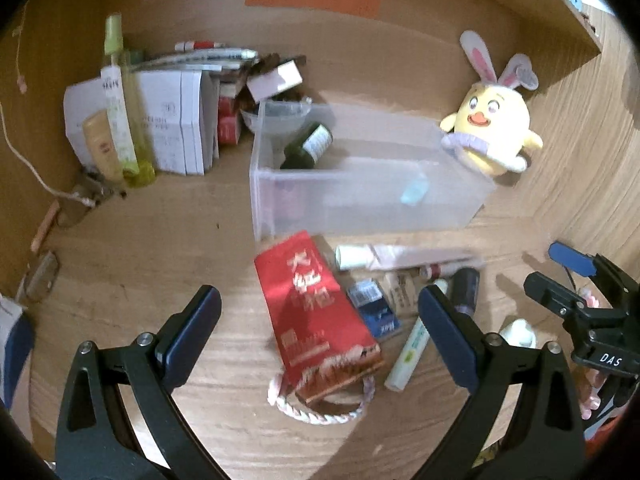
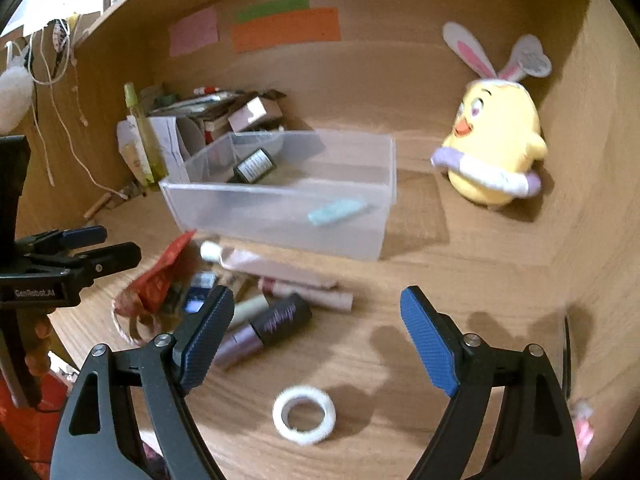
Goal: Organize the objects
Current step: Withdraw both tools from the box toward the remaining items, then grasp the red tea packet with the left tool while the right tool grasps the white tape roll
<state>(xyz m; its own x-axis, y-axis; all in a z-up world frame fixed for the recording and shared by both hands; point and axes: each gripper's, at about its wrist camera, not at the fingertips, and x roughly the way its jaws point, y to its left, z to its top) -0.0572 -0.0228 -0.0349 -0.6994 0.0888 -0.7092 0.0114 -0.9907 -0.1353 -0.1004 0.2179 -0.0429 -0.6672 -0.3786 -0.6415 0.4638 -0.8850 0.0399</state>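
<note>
Wooden desk [image 2: 460, 280], clear bin [image 2: 280, 216] ringed by clutter; plush chick [image 2: 492, 144] beside it

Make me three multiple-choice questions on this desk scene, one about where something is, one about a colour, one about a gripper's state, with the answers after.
1. Where is the dark bottle with the white label?
A. Inside the clear plastic bin
B. Beside the yellow plush chick
C. On the red packet

2. What colour is the roll of tape lying on the desk?
A. Green
B. White
C. Black

3. What state is the right gripper in?
A. Shut on the tape
B. Shut on a tube
C. Open, holding nothing

Answers:
1 A, the bottle leans in the bin's back left corner, seen through its wall.
2 B, the ring shows white against the wood in the right wrist view.
3 C, its blue fingers stand wide apart with only desk and clutter between them.
</note>
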